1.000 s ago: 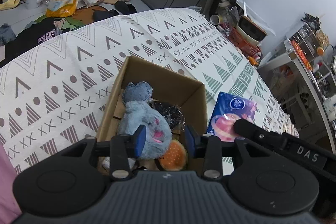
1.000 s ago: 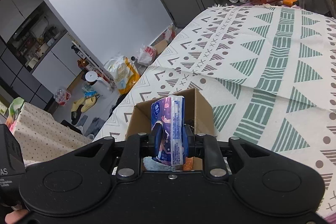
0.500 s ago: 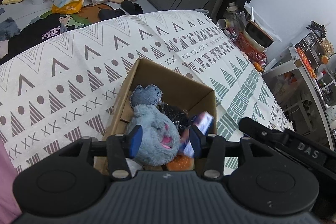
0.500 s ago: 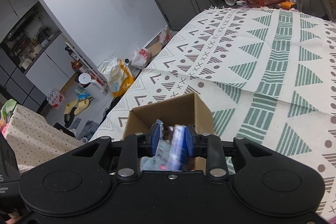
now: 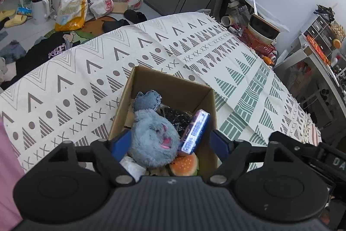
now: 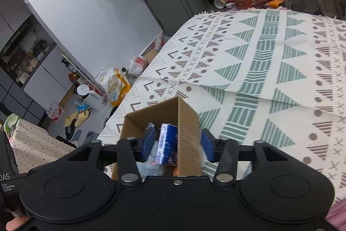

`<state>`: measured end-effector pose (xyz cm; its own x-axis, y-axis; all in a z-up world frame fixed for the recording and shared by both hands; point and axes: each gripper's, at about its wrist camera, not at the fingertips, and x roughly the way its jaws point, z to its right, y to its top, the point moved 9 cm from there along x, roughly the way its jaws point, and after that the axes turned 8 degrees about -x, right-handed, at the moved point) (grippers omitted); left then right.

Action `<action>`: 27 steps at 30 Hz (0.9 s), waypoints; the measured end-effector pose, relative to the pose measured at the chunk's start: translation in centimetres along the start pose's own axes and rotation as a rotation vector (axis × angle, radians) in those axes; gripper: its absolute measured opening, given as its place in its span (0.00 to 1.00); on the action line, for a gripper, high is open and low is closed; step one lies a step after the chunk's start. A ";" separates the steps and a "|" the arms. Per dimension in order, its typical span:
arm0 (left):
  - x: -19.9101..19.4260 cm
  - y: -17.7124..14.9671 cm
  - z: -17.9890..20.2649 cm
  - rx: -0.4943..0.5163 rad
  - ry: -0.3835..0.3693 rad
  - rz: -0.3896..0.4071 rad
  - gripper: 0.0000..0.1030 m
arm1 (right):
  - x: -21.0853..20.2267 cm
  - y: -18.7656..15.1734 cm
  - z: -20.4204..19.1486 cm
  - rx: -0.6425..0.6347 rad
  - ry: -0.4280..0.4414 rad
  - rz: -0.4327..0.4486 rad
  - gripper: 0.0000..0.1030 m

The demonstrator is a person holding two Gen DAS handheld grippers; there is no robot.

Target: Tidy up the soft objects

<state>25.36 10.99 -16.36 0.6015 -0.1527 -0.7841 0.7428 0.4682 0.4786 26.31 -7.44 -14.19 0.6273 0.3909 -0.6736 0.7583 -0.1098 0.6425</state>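
Observation:
An open cardboard box (image 5: 170,83) (image 6: 188,120) stands on the patterned bedspread (image 5: 75,79). Inside lie a grey-blue plush toy (image 5: 151,138), a burger-shaped soft toy (image 5: 183,166), a dark shiny item (image 5: 177,116) and a blue tissue pack (image 5: 195,131) (image 6: 167,144) leaning on the right wall. My left gripper (image 5: 170,142) hovers open just above the box's near end, nothing between its fingers. My right gripper (image 6: 177,145) is open too, astride the box's near corner, with the tissue pack lying free below it.
The bedspread (image 6: 270,70) spreads wide around the box. Bags, slippers and a white jug (image 5: 40,5) clutter the floor beyond the bed's far edge. A red basket with a bowl (image 5: 259,36) and shelves stand at the right.
The right gripper carried the tissue pack over the box, opened and dropped it inside; it now leans on the box's right wall. The left gripper opened wider and rose slightly.

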 end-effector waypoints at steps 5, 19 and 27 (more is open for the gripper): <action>-2.0 -0.8 1.8 0.065 0.012 0.029 0.77 | -2.7 0.3 1.5 0.011 -0.015 0.034 0.66; -7.8 -3.1 5.0 0.094 0.036 0.055 0.81 | -9.1 -0.3 4.3 0.009 -0.033 0.066 1.00; -11.2 -4.1 7.3 0.141 0.029 0.097 0.92 | -12.3 -0.9 5.6 -0.014 -0.037 0.070 1.00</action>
<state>17.73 4.41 -6.71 0.6655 -0.0864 -0.7414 0.7165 0.3523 0.6021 18.89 -17.28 -8.52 0.6848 0.3482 -0.6401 0.7102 -0.1222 0.6933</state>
